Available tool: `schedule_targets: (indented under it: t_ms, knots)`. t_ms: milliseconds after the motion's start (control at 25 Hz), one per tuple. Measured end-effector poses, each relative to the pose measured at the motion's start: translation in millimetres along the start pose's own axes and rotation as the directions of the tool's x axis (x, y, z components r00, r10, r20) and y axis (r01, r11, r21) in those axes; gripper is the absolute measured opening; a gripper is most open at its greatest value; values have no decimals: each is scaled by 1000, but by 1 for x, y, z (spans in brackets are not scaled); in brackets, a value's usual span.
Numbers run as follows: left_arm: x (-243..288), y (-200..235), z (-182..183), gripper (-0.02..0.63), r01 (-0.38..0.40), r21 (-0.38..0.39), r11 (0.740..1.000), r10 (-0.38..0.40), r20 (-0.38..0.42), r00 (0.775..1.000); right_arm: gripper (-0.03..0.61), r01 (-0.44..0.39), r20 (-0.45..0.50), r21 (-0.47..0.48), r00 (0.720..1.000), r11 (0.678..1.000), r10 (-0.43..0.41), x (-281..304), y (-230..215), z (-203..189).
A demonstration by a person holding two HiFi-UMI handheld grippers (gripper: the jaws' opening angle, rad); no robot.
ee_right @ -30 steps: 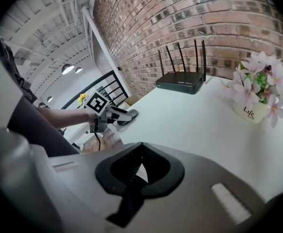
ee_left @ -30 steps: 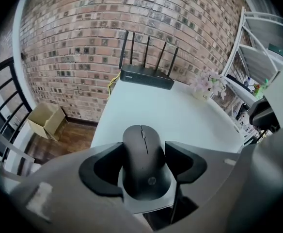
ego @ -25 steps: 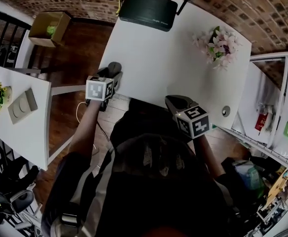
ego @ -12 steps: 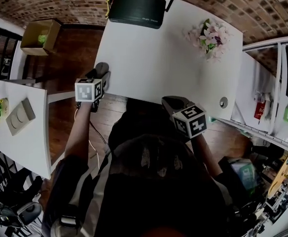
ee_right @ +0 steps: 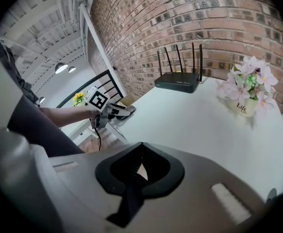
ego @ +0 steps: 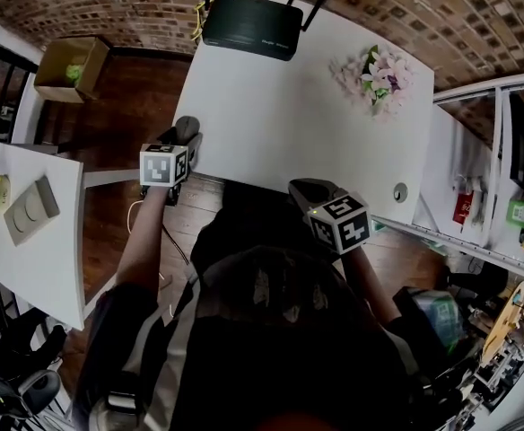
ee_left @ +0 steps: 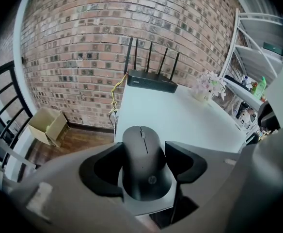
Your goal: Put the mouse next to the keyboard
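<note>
One mouse [ee_left: 142,144], nose toward router [ee_left: 152,80], clamped in left hand-held gripper [ee_left: 146,155]; right hand-held gripper [ee_right: 140,164] closed, empty.

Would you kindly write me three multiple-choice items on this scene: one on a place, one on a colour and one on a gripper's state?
1. Where does the router stand?
A. At the near edge of the table.
B. At the table's far edge, by the brick wall.
C. Under the table.

2. What colour is the table?
A. Brown.
B. Green.
C. White.

3. What state is the left gripper in?
A. Open and empty.
B. Shut on the mouse.
C. Shut on the router.

Answers:
1 B: the head view shows it at the far edge, right against the bricks.
2 C: its top is plain white in every view.
3 B: the left gripper view shows the mouse clamped between its fingers.
</note>
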State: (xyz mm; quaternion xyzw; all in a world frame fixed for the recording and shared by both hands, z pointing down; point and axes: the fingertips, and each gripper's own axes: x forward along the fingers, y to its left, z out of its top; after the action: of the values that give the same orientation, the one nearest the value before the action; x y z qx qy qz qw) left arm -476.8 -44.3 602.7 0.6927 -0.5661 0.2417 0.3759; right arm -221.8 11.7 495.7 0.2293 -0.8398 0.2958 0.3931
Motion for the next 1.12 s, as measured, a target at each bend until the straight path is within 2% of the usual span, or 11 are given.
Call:
schedule_targets:
  t_ms: [520,920,1120]
  knots:
    - [6,6,-3,285,20,10,1000,-21,29,999,6,25,-17,-20,1000,999,-25,0,5,0]
    - [3,5,-2,285,14,9,1000,-14,20,1000,6,38,-37,25,999,999,-37,-8,0,-15]
    - [5,4,-1,284,12,14,1000,-12,26,1000,6,24,-16,43,1000,999,-24,-13,-4,-19]
